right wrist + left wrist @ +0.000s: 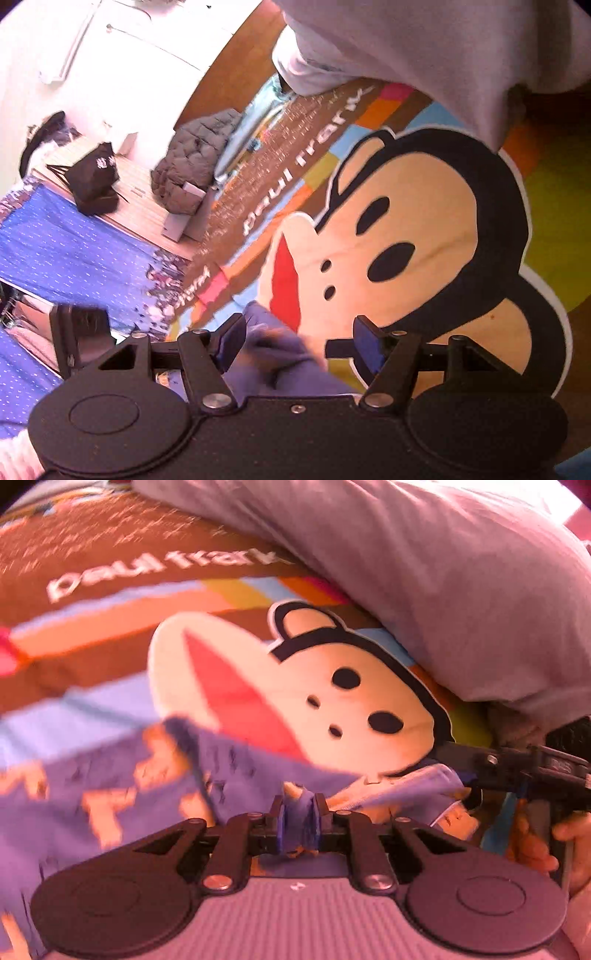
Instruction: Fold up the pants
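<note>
Now my left gripper [300, 814] pinches a fold of the purple pants [122, 775], which trail left of the monkey face [332, 709] on the bedspread; my right gripper [293, 345] stands open, cloth loose between its pads.

light: bright, pinkish cast — blur: left view smeared | edges: fisheye-bent

We note the left hand-held gripper [298, 814] pinching a fold of the purple patterned pants [122, 786], over a monkey-print bedspread [110, 627]; a grey pillow [443, 590] lies beyond; the right hand-held gripper [469, 766] sits beside.
</note>
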A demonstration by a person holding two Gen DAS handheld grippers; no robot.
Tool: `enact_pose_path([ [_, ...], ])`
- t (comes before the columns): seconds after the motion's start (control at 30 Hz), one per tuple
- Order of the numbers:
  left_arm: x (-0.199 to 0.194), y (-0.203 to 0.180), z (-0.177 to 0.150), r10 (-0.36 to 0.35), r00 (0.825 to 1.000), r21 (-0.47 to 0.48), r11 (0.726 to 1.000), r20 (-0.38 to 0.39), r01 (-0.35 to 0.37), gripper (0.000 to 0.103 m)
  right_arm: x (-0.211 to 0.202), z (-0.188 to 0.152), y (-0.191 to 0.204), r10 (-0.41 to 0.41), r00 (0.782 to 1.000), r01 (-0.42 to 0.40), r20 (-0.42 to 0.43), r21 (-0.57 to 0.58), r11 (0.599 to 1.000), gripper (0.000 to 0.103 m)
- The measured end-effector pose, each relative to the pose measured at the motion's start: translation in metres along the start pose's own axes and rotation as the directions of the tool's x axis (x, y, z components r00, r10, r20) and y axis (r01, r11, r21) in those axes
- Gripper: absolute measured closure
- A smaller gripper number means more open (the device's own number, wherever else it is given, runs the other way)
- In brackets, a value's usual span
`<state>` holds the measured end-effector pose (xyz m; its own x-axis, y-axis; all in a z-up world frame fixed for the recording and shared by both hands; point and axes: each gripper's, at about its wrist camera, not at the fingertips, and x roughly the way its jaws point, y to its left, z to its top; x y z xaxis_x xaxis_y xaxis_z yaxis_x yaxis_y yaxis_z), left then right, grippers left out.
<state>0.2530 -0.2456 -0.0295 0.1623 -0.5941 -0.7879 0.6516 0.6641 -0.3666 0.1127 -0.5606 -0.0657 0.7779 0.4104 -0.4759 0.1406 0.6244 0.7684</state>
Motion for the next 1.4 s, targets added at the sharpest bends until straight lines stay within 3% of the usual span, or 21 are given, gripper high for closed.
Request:
enact_pose_path([
  [0.13, -0.013, 0.007, -0.006, -0.027, 1.0, -0.001, 1.0, 0.006, 0.027, 0.079, 0.018, -0.002, 0.005, -0.038, 0.998, 0.037, -0.042, -0.008, 0.999, 0.041],
  [0.3, -0.016, 0.001, -0.005, -0.015, 1.0, 0.048, 0.999, 0.012, 0.014, 0.079, 0.03, -0.006, 0.016, 0.033, 0.995, -0.034, -0.094, -0.01, 0.999, 0.049],
  [0.37, -0.012, -0.004, -0.004, 0.0, 1.0, 0.077, 0.997, 0.011, -0.001, 0.081, 0.028, -0.009, 0.027, 0.057, 0.991, -0.065, -0.118, -0.068, 0.996, 0.049],
  [0.47, -0.012, -0.012, 0.001, 0.033, 0.999, 0.113, 0.993, 0.025, -0.036, 0.082, 0.022, -0.019, 0.05, -0.019, 0.993, -0.012, -0.114, -0.271, 0.962, 0.051],
  [0.53, -0.014, -0.02, 0.009, 0.06, 0.997, 0.143, 0.988, 0.052, -0.067, 0.083, 0.022, -0.027, 0.058, -0.079, 0.991, 0.036, -0.104, -0.362, 0.931, 0.071],
  [0.63, -0.015, -0.032, 0.025, 0.07, 0.994, 0.18, 0.98, 0.084, -0.084, 0.085, 0.021, -0.03, 0.059, -0.095, 0.991, 0.049, -0.099, -0.39, 0.919, 0.081],
  [0.77, -0.012, -0.056, 0.043, 0.079, 0.993, 0.259, 0.961, 0.088, -0.099, 0.086, 0.016, -0.029, 0.056, -0.096, 0.992, 0.055, -0.081, -0.41, 0.91, 0.081],
  [0.87, -0.011, -0.07, 0.044, 0.101, 0.991, 0.316, 0.941, 0.086, -0.123, 0.086, 0.013, -0.027, 0.054, -0.104, 0.992, 0.068, -0.066, -0.405, 0.912, 0.075],
  [1.1, -0.02, -0.072, 0.035, 0.136, 0.987, 0.29, 0.945, 0.082, -0.154, 0.087, 0.012, -0.029, 0.055, -0.069, 0.993, 0.025, -0.093, -0.413, 0.91, 0.072],
  [1.23, -0.034, -0.076, 0.037, 0.123, 0.986, 0.301, 0.941, 0.112, -0.151, 0.087, 0.008, -0.032, 0.061, -0.074, 0.995, 0.039, -0.06, -0.448, 0.893, 0.071],
  [1.4, -0.04, -0.101, 0.048, 0.098, 0.981, 0.379, 0.912, 0.17, -0.157, 0.088, 0.009, -0.029, 0.057, -0.056, 0.997, 0.028, -0.055, -0.42, 0.907, 0.071],
])
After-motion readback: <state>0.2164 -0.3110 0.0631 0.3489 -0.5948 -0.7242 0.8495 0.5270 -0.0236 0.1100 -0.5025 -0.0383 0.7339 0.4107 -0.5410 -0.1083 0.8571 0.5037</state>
